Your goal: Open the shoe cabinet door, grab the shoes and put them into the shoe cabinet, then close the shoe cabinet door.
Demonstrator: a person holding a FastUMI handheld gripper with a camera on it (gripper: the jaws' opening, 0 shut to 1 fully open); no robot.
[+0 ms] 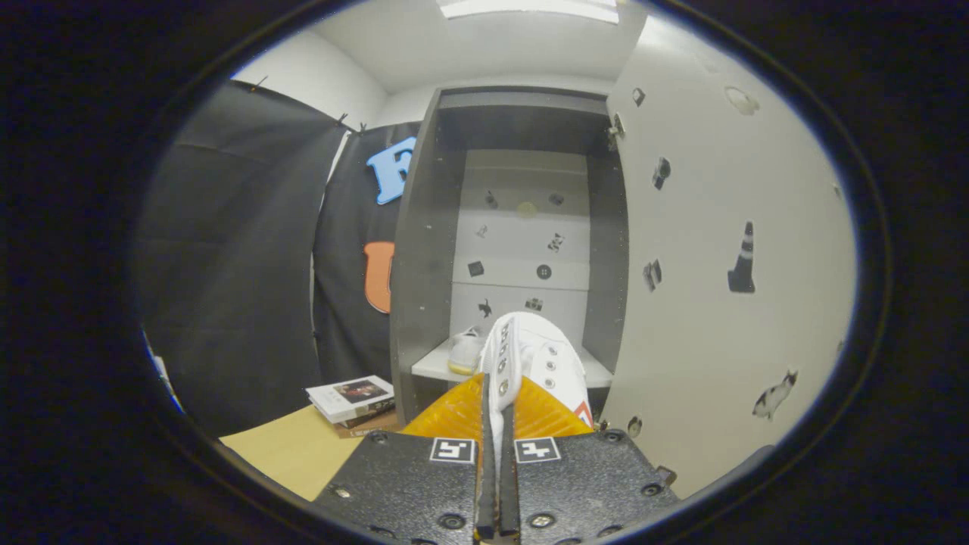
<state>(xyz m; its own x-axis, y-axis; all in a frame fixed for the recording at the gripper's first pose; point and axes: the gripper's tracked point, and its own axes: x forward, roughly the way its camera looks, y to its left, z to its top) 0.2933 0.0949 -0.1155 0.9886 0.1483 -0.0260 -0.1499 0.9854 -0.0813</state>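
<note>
Gripper (497, 420), fingers nearly closed, pinches a white shoe (534, 363) at lower centre before the open cabinet door (719, 250); another shoe (464, 352) sits on the shelf (431, 367); placing and closing remain

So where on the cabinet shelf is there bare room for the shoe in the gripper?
The gripper is shut on a white shoe. The shelf already carries another shoe by its left wall; bare board lies to that shoe's right, toward the open door.

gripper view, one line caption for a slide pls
Claw pinching a white shoe, facing the open cabinet where its mate sits.
</note>
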